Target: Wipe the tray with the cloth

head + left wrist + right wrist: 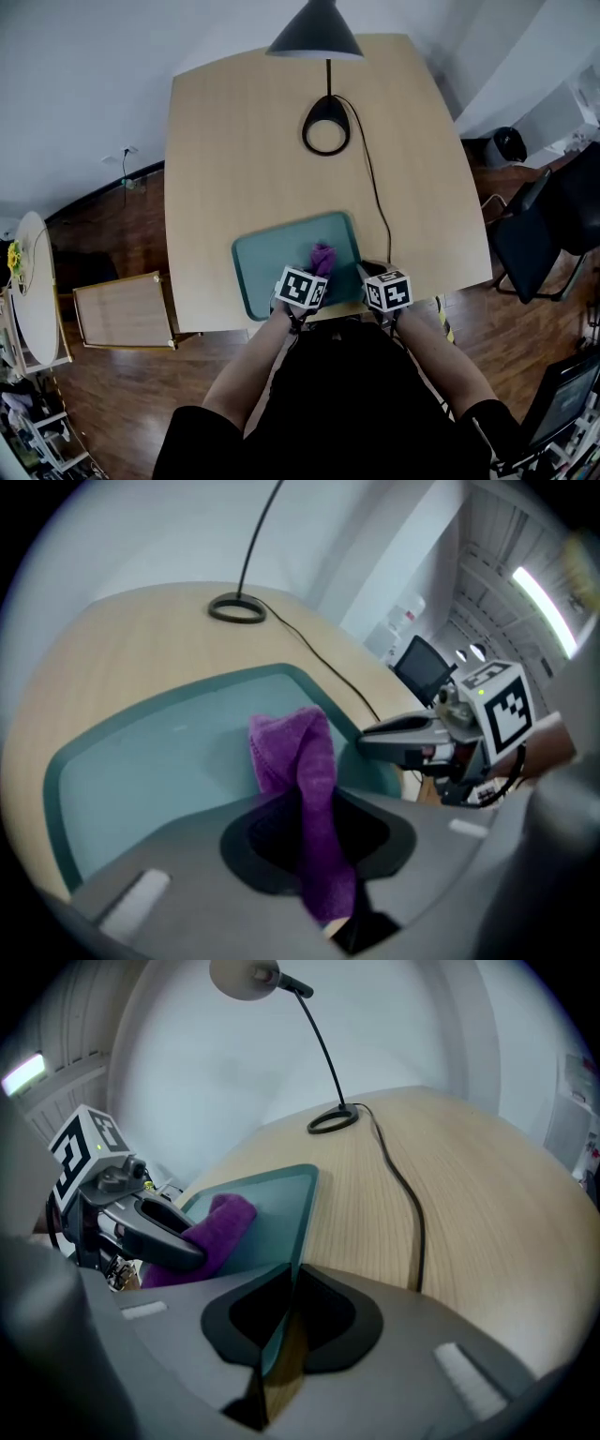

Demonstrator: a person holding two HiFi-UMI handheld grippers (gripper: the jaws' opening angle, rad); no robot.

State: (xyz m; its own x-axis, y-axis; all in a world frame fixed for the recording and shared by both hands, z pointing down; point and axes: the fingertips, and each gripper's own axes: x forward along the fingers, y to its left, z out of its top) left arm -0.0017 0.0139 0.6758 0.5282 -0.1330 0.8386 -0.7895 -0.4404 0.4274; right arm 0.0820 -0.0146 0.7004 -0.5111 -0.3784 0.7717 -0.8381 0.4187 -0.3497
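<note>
Left gripper (319, 855) pinches the soft, light cloth (292, 752). Right gripper (281, 1321) clamps the stiff tray (277, 1208) rim, likely a good hold.

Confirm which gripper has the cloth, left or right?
The left gripper: its jaws are shut on the purple cloth, over the teal tray. The right gripper only grips the tray's rim.

txt: none legible | brands/nos: none | sq. markers (302, 287) only, on left gripper (317, 272) & right gripper (365, 273)
</note>
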